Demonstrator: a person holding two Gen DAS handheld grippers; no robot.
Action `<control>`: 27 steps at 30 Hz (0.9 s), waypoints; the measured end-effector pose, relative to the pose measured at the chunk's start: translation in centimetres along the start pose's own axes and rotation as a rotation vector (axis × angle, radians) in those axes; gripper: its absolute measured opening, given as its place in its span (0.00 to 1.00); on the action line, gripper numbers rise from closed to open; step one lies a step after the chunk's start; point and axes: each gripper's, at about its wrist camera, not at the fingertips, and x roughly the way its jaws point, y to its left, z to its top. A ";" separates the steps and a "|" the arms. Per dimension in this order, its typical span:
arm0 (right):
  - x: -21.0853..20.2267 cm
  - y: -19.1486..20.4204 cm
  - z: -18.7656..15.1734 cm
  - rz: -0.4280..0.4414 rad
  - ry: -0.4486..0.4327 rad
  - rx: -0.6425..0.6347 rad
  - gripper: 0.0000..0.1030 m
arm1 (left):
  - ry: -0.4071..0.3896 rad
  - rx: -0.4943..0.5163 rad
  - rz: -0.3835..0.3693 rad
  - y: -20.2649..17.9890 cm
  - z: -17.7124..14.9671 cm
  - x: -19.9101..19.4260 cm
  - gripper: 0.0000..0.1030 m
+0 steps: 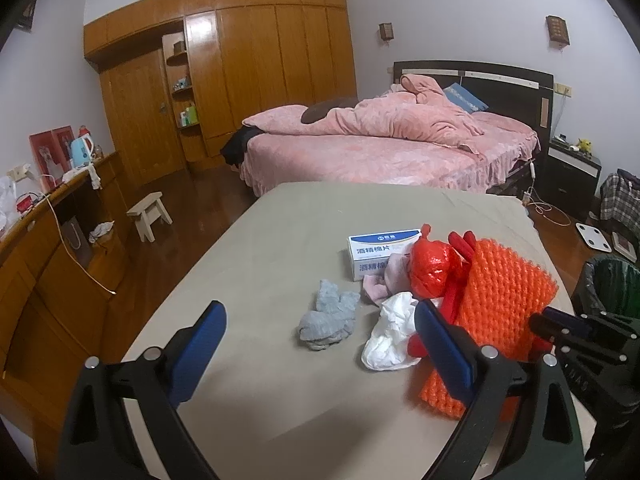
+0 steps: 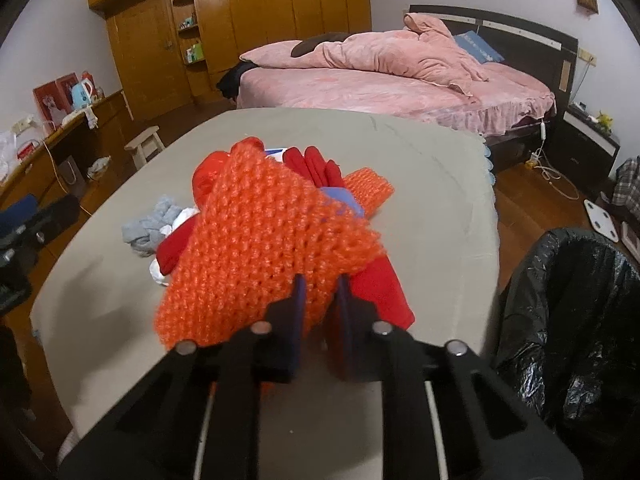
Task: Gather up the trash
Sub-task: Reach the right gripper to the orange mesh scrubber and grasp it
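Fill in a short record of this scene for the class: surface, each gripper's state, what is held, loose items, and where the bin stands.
surface: table with beige cover
right gripper: shut on orange foam net
left gripper: open, holding nothing
loose items: grey cloth, white tissue, red bag, box
bin: black-lined, right of the table

Pink bed (image 1: 384, 148), wooden wardrobe (image 1: 256, 64)

The beige-covered table (image 1: 260, 240) bears a white box (image 1: 378, 250), grey rag (image 1: 328, 322), white wad (image 1: 390, 330) and red bag (image 1: 432, 264).
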 end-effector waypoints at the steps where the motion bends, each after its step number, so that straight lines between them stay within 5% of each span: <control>1: -0.3 0.0 0.0 0.009 -0.002 0.002 0.11 | -0.002 0.002 0.000 -0.1 -0.1 -0.1 0.90; 2: -0.4 0.0 0.1 0.021 -0.002 -0.002 0.03 | -0.003 0.003 -0.002 -0.2 -0.1 -0.1 0.90; 11: -2.1 -0.3 0.0 0.030 -0.010 -0.011 0.02 | -0.014 0.007 -0.011 -0.9 -0.3 -0.6 0.90; 13: -1.9 -0.3 -0.1 0.031 0.004 0.000 0.08 | -0.016 0.008 -0.013 -1.0 -0.3 -0.7 0.90; 15: -1.6 -0.2 -0.2 0.023 0.011 0.009 0.39 | -0.019 0.011 -0.011 -1.1 -0.4 -0.7 0.90; 17: -1.3 -0.2 -0.4 0.011 0.006 0.014 0.55 | -0.018 0.008 -0.010 -1.0 -0.5 -0.7 0.90; 20: -0.1 -0.2 -0.2 0.005 0.021 0.016 0.59 | -0.008 0.007 -0.005 -0.9 -0.8 -0.3 0.90; 23: 1.3 -0.4 0.0 0.018 0.047 0.027 0.59 | 0.001 0.004 0.000 -0.7 -0.9 0.2 0.90; 27: 2.2 -0.1 0.0 0.076 0.071 0.006 0.21 | 0.013 0.002 0.005 -0.4 -1.0 0.8 0.90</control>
